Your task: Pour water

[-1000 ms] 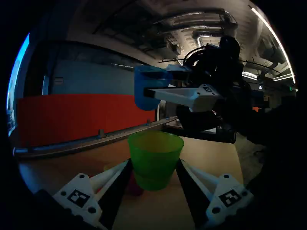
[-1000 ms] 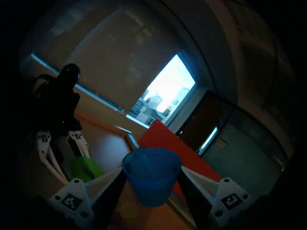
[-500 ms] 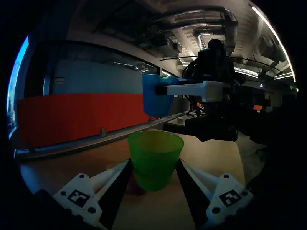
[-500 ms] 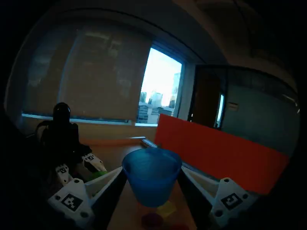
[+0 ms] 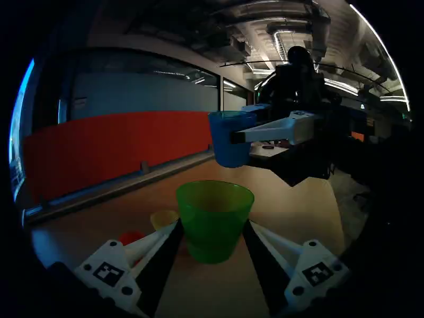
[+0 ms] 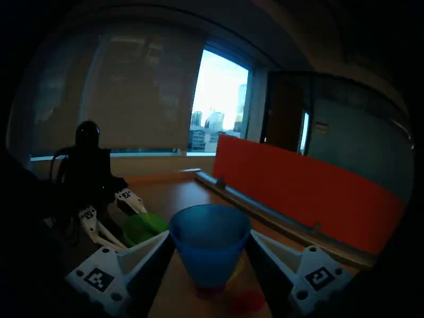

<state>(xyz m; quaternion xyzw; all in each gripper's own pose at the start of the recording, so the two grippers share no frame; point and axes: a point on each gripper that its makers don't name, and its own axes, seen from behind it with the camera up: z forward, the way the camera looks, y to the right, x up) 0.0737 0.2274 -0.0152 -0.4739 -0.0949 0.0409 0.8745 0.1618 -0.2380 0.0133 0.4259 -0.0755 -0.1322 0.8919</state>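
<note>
A green cup (image 5: 214,220), a blue cup (image 6: 209,252), an orange-red panel (image 5: 106,148)

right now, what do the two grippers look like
Left gripper and right gripper match: white tapering fingers with black inner pads, each carrying a square black-and-white marker. Seen from afar, each has a bulky black body with dark cables.

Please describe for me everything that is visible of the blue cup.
The blue cup is a smooth tapered tumbler, plastic by its look, widest at the open rim. The right gripper is shut on it, one finger on each side. In the left gripper view it hangs nearly upright above the table, beyond and higher than the green cup. Its contents cannot be made out.
</note>
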